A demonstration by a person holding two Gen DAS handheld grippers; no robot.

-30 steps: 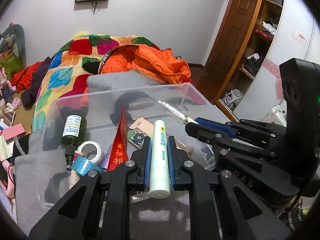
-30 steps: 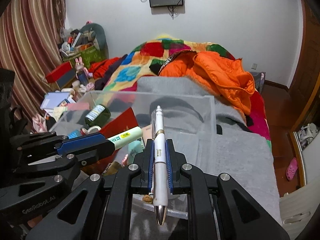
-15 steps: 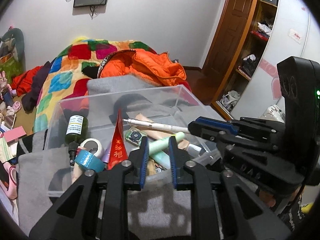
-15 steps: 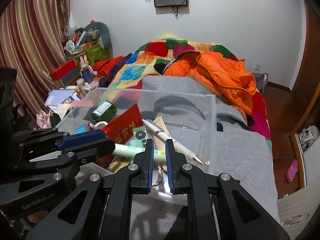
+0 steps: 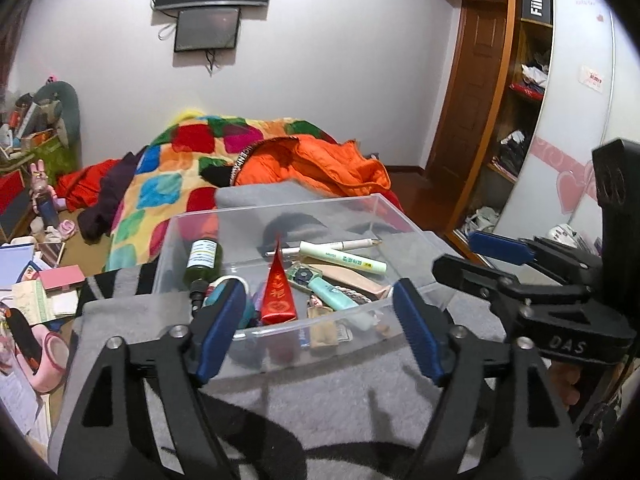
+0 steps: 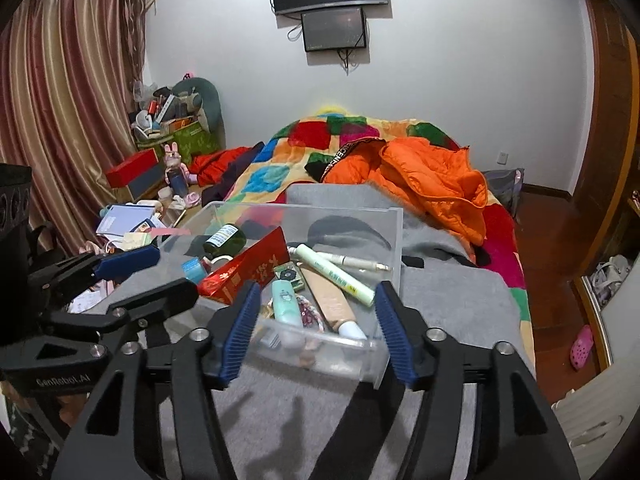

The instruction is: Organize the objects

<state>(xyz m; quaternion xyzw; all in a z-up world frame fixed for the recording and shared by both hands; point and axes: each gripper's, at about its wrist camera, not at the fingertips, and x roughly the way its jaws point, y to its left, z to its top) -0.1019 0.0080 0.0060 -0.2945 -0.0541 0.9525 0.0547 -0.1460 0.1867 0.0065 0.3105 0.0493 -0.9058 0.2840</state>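
Note:
A clear plastic box [image 5: 280, 216] [image 6: 304, 210] stands on a grey blanket. Inside lie a pale green tube [image 5: 344, 258] [image 6: 336, 276], a white pen [image 5: 340, 245] [image 6: 356, 262], a red envelope [image 5: 278, 292], a dark green bottle [image 5: 202, 260] and several other small items. My left gripper [image 5: 319, 286] hovers before the box's near wall, its jaws opening, nothing between them. My right gripper [image 6: 317, 286] is beside it, its jaws also opening and empty. Each gripper shows in the other's view: the right gripper [image 5: 456, 251] and the left gripper [image 6: 175, 271].
The grey blanket [image 5: 340, 400] covers the bed's near end. Behind the box lie an orange jacket [image 5: 312, 160] and a patchwork quilt [image 5: 168, 184]. Papers and boxes [image 5: 40, 280] crowd the left side. A wardrobe [image 5: 520, 120] stands at the right.
The left gripper let go of the green tube and the right let go of the white pen; both now lie in the box. Both grippers drew back and up, jaws spread.

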